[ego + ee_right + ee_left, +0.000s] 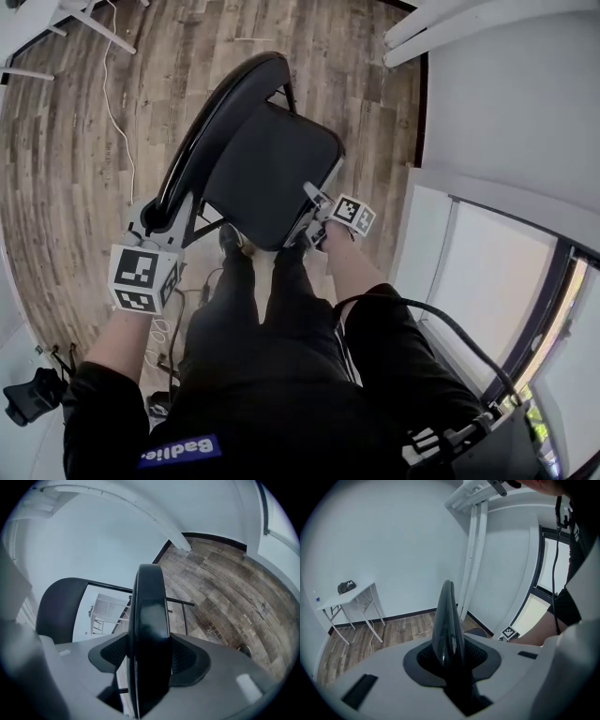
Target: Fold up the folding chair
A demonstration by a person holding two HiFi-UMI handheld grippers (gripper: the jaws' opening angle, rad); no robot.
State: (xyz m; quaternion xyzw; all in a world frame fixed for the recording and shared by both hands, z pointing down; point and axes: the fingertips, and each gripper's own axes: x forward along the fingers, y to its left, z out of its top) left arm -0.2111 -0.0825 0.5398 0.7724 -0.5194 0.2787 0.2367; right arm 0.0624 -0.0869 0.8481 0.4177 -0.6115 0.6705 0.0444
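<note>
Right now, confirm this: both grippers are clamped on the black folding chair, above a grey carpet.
Not carpet: the head view shows a brown wood-plank floor. The rest holds: the left gripper and the right gripper are both clamped on the black folding chair.

The head view looks steeply down on the folding chair and the floor. Each gripper view rides close behind its tongs. The left tongs face the far wall, and the right tongs face the floor. All three views share chair and floor.
</note>
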